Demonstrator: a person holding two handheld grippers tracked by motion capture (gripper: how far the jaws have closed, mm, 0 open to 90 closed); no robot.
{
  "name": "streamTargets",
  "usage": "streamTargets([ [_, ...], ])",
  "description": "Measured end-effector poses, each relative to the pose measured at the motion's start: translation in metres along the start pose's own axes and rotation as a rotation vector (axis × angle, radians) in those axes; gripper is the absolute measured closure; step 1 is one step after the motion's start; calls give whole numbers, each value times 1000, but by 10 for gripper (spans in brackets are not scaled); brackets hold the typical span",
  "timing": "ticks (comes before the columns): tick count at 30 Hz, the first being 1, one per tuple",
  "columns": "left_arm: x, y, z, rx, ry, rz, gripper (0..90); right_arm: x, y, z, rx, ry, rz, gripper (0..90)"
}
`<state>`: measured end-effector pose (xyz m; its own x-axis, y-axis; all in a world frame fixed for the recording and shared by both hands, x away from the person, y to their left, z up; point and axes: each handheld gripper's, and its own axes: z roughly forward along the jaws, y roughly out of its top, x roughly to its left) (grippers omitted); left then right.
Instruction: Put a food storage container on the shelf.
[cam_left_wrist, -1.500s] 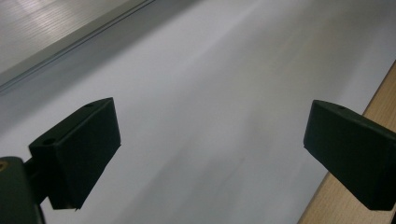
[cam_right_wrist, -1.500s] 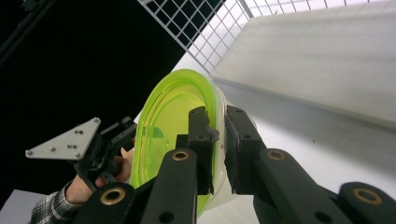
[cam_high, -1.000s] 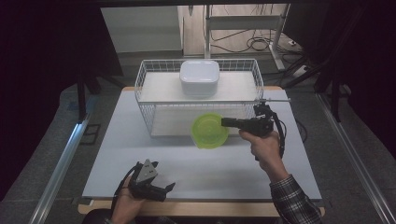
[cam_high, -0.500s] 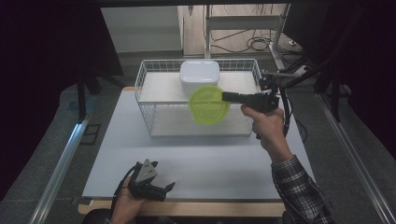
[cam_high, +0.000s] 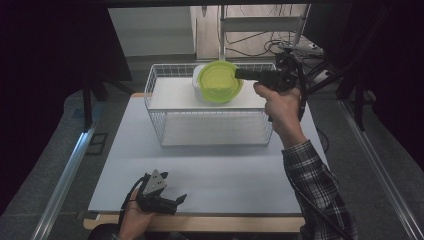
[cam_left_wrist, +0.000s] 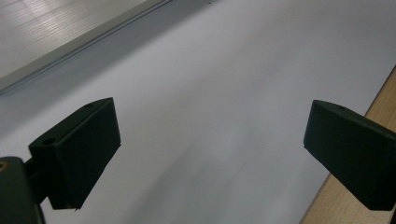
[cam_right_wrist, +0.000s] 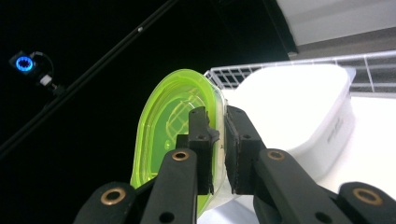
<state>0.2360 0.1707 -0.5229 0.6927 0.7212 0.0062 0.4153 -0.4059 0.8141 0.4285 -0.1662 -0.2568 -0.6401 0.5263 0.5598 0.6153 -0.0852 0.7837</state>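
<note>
Right forearm in plaid sleeve (cam_high: 315, 175) stretches forward over the wire basket (cam_high: 165, 131), wrist raised, right gripper (cam_high: 238, 74) pointing left across the basket top. Its jaws pinch the rim of the green lid (cam_high: 218, 81), held above the white container (cam_high: 197, 86) sitting in the basket's far part; whether lid touches container, can't tell. In the right gripper view the lid (cam_right_wrist: 173, 135) sits edge-on between the jaws. Left hand (cam_high: 131, 220) rests low at the near table edge, left gripper (cam_high: 181, 200) jaws spread wide, holding nothing, over the white table (cam_left_wrist: 224, 93).
</note>
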Motion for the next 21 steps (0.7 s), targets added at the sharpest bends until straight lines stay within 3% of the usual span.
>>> streamTargets([
  [10,0,0,-1,-7,-9,-5,34,-4,23,30,-54,-62,40,822],
  [21,0,0,-1,-7,-16,1,34,-16,34,55,-61,-132,87,821],
])
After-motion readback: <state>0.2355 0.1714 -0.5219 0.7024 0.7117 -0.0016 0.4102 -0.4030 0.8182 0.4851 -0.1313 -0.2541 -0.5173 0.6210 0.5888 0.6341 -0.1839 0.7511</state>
